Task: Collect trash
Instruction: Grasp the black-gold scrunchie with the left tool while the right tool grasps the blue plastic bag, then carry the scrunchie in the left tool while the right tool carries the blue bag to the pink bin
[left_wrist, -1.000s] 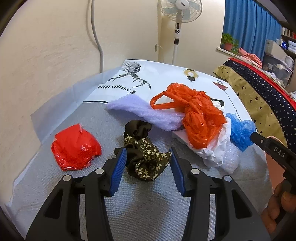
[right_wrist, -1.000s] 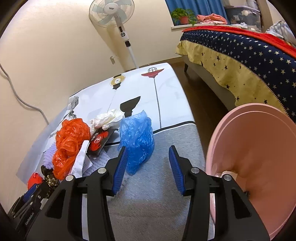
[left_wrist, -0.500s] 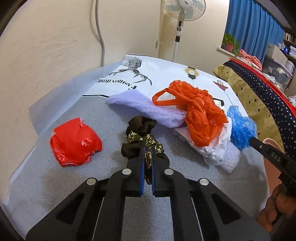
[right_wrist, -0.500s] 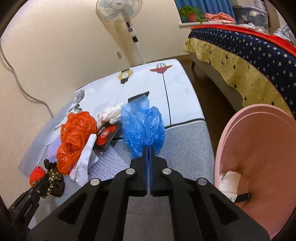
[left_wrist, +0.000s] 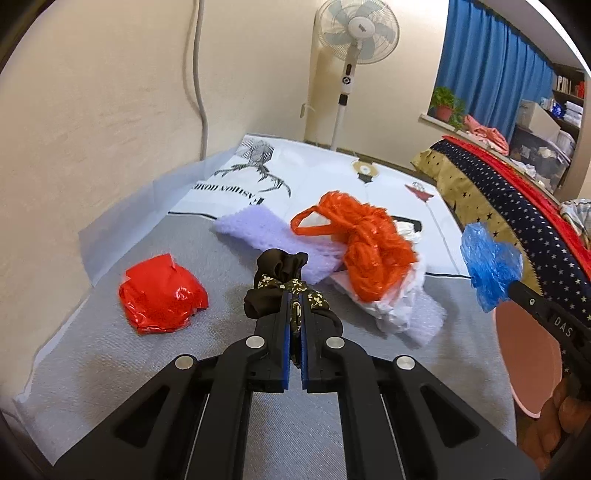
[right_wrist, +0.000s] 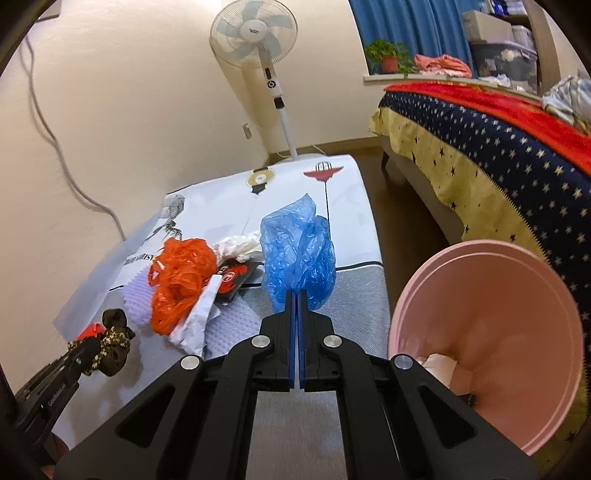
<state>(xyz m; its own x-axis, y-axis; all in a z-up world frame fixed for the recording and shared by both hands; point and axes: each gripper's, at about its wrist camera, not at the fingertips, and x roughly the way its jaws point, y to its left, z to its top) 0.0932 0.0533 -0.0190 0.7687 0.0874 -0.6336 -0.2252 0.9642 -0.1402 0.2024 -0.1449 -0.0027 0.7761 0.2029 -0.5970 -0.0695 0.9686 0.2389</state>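
My left gripper (left_wrist: 294, 295) is shut on a dark floral cloth bundle (left_wrist: 280, 275), lifted just off the grey mat (left_wrist: 207, 254). My right gripper (right_wrist: 296, 293) is shut on a crumpled blue plastic bag (right_wrist: 297, 254), held up above the mat. That blue bag (left_wrist: 489, 266) also hangs at the right in the left wrist view. On the mat lie a red foil wrapper (left_wrist: 160, 295), an orange plastic bag (left_wrist: 364, 245), a lilac foam sheet (left_wrist: 273, 236) and white paper (left_wrist: 391, 306). A pink bin (right_wrist: 491, 332) stands at the right with white trash inside.
A standing fan (left_wrist: 354, 40) is at the far end by the wall. A bed with a starred cover (right_wrist: 498, 147) runs along the right. A red-and-black packet (right_wrist: 234, 277) and white crumpled plastic (right_wrist: 238, 245) lie behind the orange bag. A cable (left_wrist: 197, 74) hangs on the wall.
Both grippers went from open to shut, the left on the floral bundle, the right on the blue bag. Both have since lifted their loads off the mat.
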